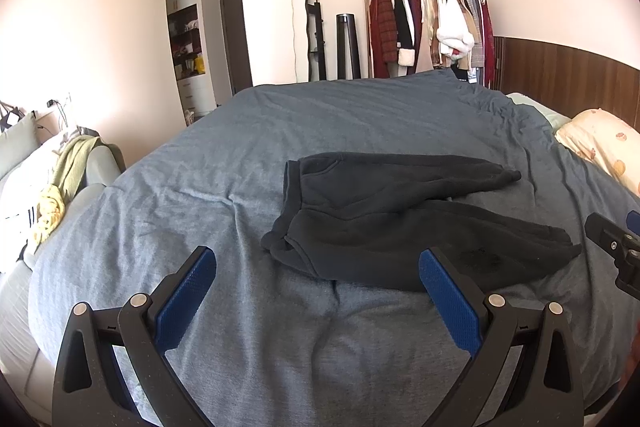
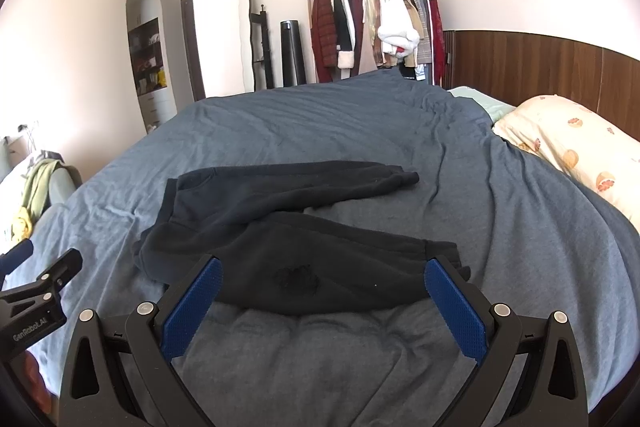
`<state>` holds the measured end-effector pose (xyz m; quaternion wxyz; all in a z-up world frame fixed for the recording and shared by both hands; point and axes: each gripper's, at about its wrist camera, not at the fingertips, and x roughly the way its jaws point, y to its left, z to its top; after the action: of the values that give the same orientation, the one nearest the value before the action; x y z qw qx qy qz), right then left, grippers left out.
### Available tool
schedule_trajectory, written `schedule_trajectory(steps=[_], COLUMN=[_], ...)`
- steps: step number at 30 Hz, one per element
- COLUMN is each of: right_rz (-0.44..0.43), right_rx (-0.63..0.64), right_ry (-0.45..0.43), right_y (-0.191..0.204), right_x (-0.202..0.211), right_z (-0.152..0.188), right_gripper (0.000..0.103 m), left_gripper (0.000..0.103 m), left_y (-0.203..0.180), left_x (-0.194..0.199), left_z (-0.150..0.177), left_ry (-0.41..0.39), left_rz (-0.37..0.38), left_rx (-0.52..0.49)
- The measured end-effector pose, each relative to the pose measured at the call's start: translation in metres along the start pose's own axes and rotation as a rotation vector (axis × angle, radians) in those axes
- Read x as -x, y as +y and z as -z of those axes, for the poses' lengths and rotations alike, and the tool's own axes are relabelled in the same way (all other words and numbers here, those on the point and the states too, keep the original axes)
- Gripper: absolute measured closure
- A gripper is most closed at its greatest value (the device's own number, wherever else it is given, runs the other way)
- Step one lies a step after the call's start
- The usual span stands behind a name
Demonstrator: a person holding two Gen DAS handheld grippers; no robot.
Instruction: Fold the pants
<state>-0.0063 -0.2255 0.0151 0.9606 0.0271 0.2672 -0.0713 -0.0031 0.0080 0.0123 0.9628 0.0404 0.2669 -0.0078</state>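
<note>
Black pants (image 1: 400,219) lie flat on the blue-grey bed cover (image 1: 240,163), waistband to the left, the two legs spread apart and pointing right. They also show in the right wrist view (image 2: 288,243). My left gripper (image 1: 318,259) is open and empty, above the cover just in front of the waistband end. My right gripper (image 2: 322,269) is open and empty, above the near leg's front edge. Each gripper shows at the edge of the other's view: the right one (image 1: 616,247) and the left one (image 2: 36,275).
A patterned pillow (image 2: 568,143) lies at the right of the bed by the wooden headboard (image 2: 540,67). A clothes rack (image 2: 372,27) with several garments stands beyond the bed. A sofa with a green throw (image 1: 72,167) is at the left.
</note>
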Motion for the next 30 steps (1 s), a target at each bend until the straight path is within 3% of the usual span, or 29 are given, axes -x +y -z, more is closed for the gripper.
schedule_trajectory(steps=[22, 30], right_rz=[0.001, 0.053], right_rx=[-0.011, 0.061], right_ry=[0.046, 0.064], right_y=[-0.004, -0.001], right_x=[-0.012, -0.028], right_z=[0.001, 0.007], right_gripper=[0.0, 0.0], left_gripper=[0.0, 0.0], left_y=[-0.001, -0.002], left_x=[-0.017, -0.034], left_z=[0.011, 0.024], left_ry=[0.029, 0.057], left_rz=[-0.016, -0.023], left_rx=[-0.005, -0.028])
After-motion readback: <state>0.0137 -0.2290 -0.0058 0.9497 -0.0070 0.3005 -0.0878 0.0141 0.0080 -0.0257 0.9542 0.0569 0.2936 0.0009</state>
